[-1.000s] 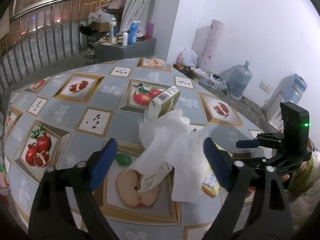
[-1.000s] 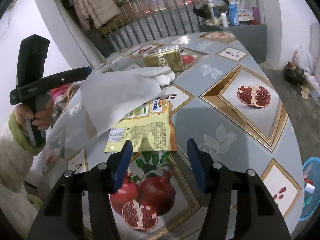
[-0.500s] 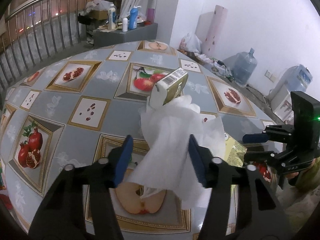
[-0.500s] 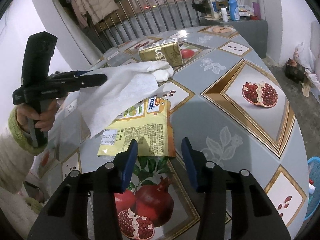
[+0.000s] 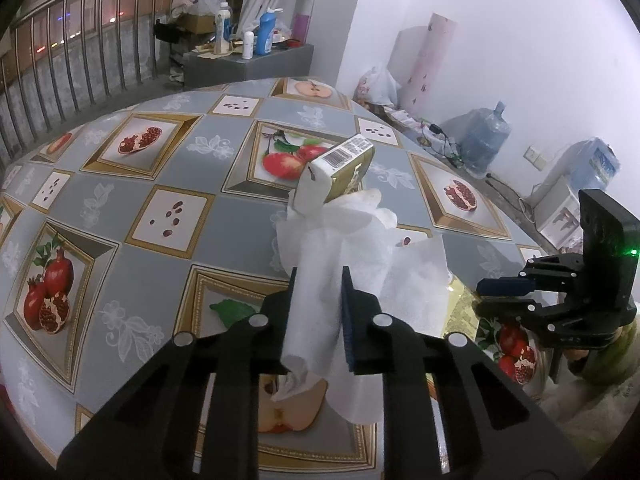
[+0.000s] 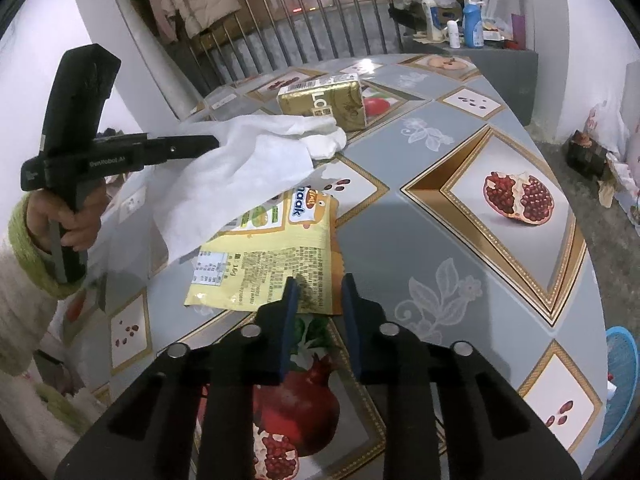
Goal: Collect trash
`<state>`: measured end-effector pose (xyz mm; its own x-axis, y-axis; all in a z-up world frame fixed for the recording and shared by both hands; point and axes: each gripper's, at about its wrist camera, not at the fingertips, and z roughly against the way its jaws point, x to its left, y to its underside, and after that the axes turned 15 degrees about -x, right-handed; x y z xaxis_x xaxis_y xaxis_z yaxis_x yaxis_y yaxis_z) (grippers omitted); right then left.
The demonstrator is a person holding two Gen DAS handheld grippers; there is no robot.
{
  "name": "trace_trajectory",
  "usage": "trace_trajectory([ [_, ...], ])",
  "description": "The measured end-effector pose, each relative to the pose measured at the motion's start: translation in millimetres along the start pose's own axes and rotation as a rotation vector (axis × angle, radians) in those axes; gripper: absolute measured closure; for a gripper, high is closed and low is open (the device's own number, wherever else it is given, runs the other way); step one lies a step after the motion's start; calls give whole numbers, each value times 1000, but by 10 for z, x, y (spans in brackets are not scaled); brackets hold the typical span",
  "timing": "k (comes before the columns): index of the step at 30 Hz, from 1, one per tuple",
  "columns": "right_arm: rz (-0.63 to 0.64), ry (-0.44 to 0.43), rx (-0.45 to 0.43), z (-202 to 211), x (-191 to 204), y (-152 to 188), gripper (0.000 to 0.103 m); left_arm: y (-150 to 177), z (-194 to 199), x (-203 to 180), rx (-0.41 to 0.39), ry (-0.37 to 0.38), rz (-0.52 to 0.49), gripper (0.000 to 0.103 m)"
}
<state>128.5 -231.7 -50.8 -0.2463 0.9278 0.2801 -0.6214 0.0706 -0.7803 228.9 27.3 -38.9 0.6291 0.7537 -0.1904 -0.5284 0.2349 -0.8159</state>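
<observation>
Left hand-held gripper (image 5: 318,304) was clamped on the white tissue (image 5: 340,256), part lifted off the table (image 5: 168,264); a second earlier it stood wide apart. Lift slowly so the tissue clears the gold carton (image 5: 336,176) at its far end. To the right, the right hand-held gripper (image 6: 318,296) had narrowed around the yellow snack wrapper (image 6: 272,264)'s near edge; contact could not be judged.

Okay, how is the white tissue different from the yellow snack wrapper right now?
The white tissue is soft, plain and crumpled; the yellow snack wrapper is printed and lies nearly flat on the table. The left gripper is shut on the tissue, lifting one end. The right gripper only straddles the wrapper's near edge, jaws apart. The tissue drapes over part of the wrapper. Both are trash.
</observation>
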Motion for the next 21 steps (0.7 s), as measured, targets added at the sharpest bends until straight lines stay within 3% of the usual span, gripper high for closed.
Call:
trace_trajectory([
  [5, 24, 7, 4, -1, 32, 7, 94, 0, 8, -47, -3, 1, -23, 92],
  [10, 19, 5, 9, 8, 11, 12, 98, -2, 28, -96, -9, 1, -44, 93],
  [21, 34, 7, 24, 170, -2, 125, 99, 179, 164, -216, -1, 53, 22, 96],
])
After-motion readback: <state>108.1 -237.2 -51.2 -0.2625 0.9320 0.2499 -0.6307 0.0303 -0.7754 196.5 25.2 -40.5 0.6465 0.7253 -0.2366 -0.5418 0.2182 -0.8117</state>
